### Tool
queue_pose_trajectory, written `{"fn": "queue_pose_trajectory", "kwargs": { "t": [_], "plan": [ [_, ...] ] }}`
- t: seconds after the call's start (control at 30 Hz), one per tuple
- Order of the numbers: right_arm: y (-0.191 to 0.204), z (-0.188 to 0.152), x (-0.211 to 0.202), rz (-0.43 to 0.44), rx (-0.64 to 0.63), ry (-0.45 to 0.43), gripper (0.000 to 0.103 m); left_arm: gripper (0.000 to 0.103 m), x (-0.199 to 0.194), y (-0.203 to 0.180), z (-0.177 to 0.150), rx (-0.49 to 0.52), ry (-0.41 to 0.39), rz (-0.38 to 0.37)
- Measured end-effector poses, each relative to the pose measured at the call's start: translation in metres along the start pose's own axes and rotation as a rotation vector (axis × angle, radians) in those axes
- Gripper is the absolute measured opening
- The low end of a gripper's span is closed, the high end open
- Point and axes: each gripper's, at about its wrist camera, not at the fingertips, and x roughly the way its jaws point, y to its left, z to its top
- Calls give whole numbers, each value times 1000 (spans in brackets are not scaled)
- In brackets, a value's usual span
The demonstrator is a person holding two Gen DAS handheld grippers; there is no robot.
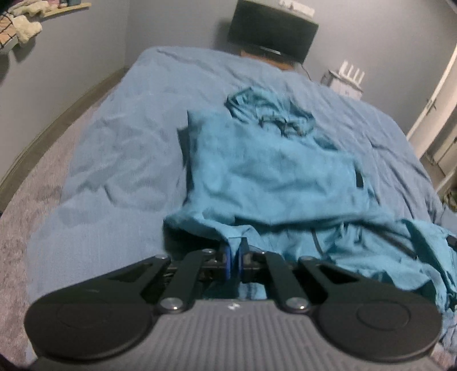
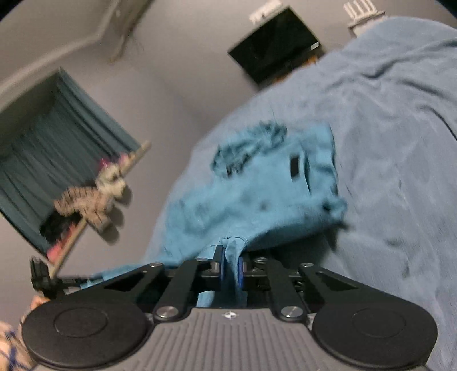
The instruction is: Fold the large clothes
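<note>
A large teal garment (image 1: 271, 168) lies spread on a bed covered with a blue blanket (image 1: 128, 137), its crumpled neck end toward the far side. My left gripper (image 1: 234, 247) is shut on the garment's near hem, lifting that edge slightly off the blanket. In the right wrist view the same teal garment (image 2: 257, 188) rises from the bed, with a small dark tag on it. My right gripper (image 2: 231, 256) is shut on another bunch of its edge, cloth pinched between the blue pads (image 2: 219, 262). The left gripper's body (image 2: 42, 278) shows at the left edge there.
A black monitor (image 1: 271, 28) stands against the grey wall beyond the bed, with a white router (image 1: 347, 77) to its right. A shelf with soft items (image 1: 22, 25) hangs on the left wall. Grey carpet (image 1: 25, 222) runs along the bed's left side. Teal curtains (image 2: 57, 151) cover a window.
</note>
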Motion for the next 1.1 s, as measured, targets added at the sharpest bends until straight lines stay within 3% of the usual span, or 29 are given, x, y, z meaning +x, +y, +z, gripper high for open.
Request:
{"fn": "queue_pose_trajectory", "kwargs": {
  "t": [0.27,0.53,0.8,1.1],
  "plan": [
    [-4,41,28,69,29,-113,8,0,9,13,43,-50,-70,-34],
    [-33,82,84,91,120,-174,8,0,55,41,92,-149,-78,-89],
    [-70,131,161,43,207,-178,8,0,121,61,147,-245,-63,-111],
    [-136,158,266,-98,337,-118,9,0,224,85,192,-336,25,-72]
  ]
}}
